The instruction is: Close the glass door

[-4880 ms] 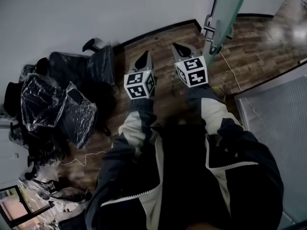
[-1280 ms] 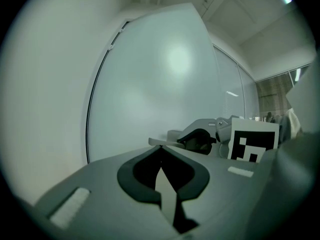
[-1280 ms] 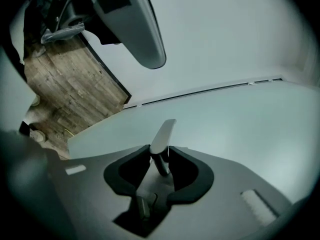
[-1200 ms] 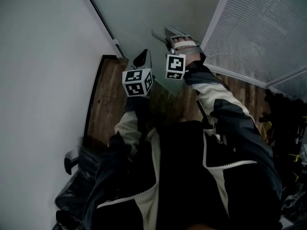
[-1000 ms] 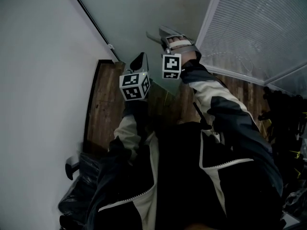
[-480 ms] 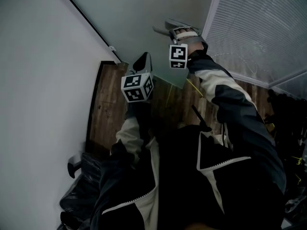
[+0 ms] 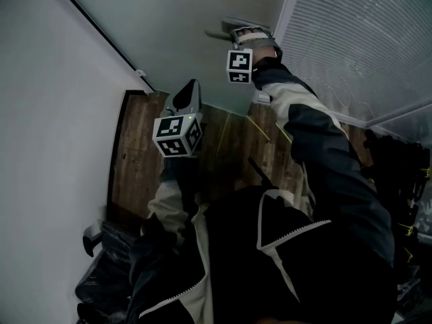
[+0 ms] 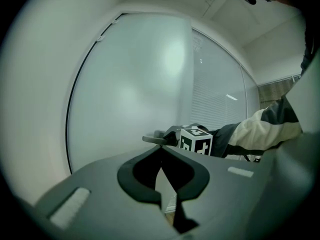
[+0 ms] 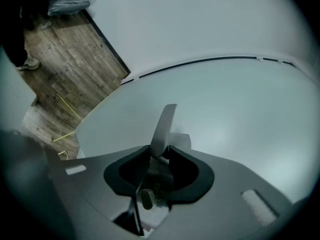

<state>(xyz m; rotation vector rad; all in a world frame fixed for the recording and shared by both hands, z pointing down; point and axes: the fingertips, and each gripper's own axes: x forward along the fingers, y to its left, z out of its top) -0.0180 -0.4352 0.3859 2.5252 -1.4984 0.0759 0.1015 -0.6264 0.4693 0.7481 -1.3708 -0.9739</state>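
R gripper up at far centre, fingers clamped on door handle, a metal lever. Glass door frosted, far ahead, w/ handle near its right edge, beside blinds at right. L gripper lower and nearer, to the left, short of the door, fingers pressed together, nothing between. Wood floor below.

The glass door is a frosted, pale grey-green pane standing upright across the upper centre of the head view, with a dark strip along its left edge. Its metal lever handle juts out mid-frame, clamped in the right gripper.
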